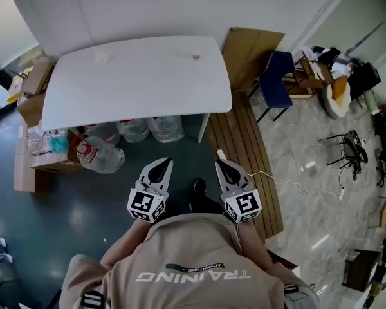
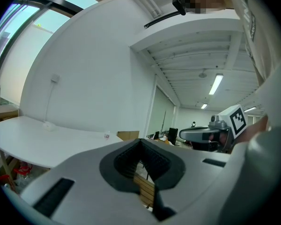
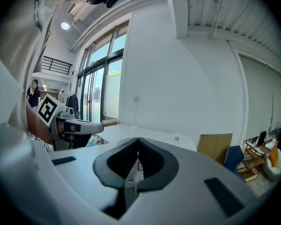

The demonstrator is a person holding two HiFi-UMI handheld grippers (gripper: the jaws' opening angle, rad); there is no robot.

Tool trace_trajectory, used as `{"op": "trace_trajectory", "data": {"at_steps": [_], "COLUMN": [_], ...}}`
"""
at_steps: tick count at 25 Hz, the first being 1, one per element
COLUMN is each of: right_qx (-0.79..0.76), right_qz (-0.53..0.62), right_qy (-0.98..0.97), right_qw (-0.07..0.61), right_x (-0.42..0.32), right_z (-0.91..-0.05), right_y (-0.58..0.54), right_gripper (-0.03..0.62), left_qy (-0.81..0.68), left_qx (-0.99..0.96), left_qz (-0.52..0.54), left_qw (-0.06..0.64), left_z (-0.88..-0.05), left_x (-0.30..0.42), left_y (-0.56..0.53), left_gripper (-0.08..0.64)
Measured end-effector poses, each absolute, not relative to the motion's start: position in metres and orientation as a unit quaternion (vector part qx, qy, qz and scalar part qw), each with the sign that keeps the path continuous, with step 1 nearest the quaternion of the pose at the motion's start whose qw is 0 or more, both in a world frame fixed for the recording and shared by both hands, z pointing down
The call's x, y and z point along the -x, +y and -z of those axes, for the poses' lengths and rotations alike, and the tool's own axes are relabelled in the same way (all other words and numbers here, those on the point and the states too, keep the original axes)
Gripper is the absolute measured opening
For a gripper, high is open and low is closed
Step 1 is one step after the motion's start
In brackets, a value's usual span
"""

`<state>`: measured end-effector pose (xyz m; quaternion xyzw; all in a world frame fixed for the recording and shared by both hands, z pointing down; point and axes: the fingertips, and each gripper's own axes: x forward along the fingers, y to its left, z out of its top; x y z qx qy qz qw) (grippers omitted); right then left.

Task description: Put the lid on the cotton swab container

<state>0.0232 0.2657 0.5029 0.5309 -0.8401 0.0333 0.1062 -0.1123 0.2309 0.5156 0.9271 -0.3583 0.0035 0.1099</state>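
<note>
While holding left gripper (image 1: 161, 167) and right gripper (image 1: 223, 165) closed, empty, well short of table (image 1: 141, 85) ahead: risk knocking its small things (image 1: 195, 56) when reaching.

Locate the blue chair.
In the head view, the blue chair stands right of the white table, beside the brown cardboard sheet.

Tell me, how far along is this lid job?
Nothing looks done. The left gripper and right gripper are both shut on nothing, held short of the white table. A tiny object and a paler speck lie there, too small to identify. The whole job remains.
</note>
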Motion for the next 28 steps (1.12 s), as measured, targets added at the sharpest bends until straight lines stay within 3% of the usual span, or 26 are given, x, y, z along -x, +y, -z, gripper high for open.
{"op": "trace_trajectory", "data": {"at_steps": [28], "right_qx": [-0.463], "right_qz": [-0.030], "right_qy": [-0.881], "right_qw": [0.094], "right_x": [-0.158], "right_z": [-0.526], "right_y": [0.088], "right_gripper": [0.017], "left_qy": [-0.417], "left_qx": [-0.902], "left_qz": [-0.023], "left_qw": [0.111], "left_z": [-0.513], "left_x": [-0.015], "left_y": [0.077], "left_gripper": [0.012]}}
